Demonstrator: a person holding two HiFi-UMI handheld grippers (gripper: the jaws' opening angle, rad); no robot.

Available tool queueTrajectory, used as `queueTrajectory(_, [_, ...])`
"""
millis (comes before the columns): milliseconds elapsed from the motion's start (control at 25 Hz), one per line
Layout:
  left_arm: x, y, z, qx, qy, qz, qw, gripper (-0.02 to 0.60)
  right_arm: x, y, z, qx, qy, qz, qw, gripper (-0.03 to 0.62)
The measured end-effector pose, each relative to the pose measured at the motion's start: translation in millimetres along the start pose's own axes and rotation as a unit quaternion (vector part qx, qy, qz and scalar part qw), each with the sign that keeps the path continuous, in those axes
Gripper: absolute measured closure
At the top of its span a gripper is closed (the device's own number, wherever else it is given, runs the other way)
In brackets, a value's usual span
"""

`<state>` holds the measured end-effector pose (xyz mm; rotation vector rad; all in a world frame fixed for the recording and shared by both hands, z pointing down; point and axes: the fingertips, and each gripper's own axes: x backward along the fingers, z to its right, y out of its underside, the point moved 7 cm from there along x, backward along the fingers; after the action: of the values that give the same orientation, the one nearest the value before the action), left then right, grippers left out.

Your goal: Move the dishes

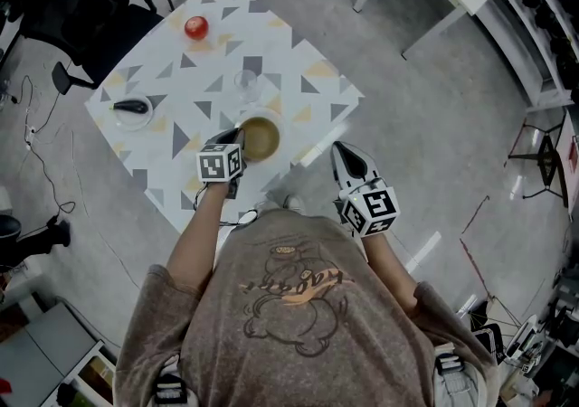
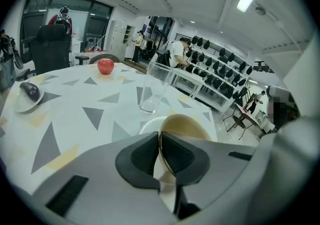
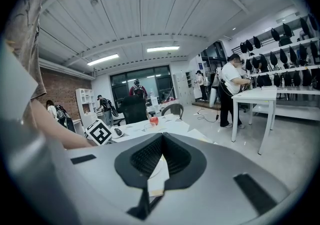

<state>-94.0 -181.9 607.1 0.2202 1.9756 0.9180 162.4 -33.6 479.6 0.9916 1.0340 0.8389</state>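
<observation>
A tan bowl [image 1: 261, 138] sits on a white plate [image 1: 274, 121] near the front edge of the table. My left gripper [image 1: 236, 137] is shut on the bowl's near rim. In the left gripper view the rim runs between the two dark pads, with the bowl [image 2: 186, 126] and the plate [image 2: 148, 124] just beyond my left gripper [image 2: 160, 138]. My right gripper [image 1: 341, 152] hangs off the table's front right edge, shut and holding nothing; in its own view my right gripper [image 3: 161, 140] has its pads together.
On the triangle-patterned table [image 1: 298, 52] stand a clear glass [image 1: 246, 83] behind the bowl, a red apple [image 1: 195, 28] at the far side and a small dish [image 1: 132, 112] with a dark object at the left. A black chair [image 1: 77, 7] is beyond the table.
</observation>
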Motion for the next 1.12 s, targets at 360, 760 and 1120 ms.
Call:
queueTrajectory(360, [17, -10, 7, 0.023, 0.014, 0.029, 0.9992, 0.551, -3, 0, -1, 0.002, -0.013, 0.002, 1.0, 0.595])
queueTrajectory(760, [63, -22, -1, 0.049, -0.012, 0.073, 0.996, 0.551, -19, -1, -19, 0.012, -0.061, 0.001, 0.998, 0.595])
queueTrajectory(1120, [103, 3, -21, 0.094, -0.055, 0.095, 0.9894, 0.551, -36, 1, -41, 0.028, -0.118, -0.008, 0.993, 0.595])
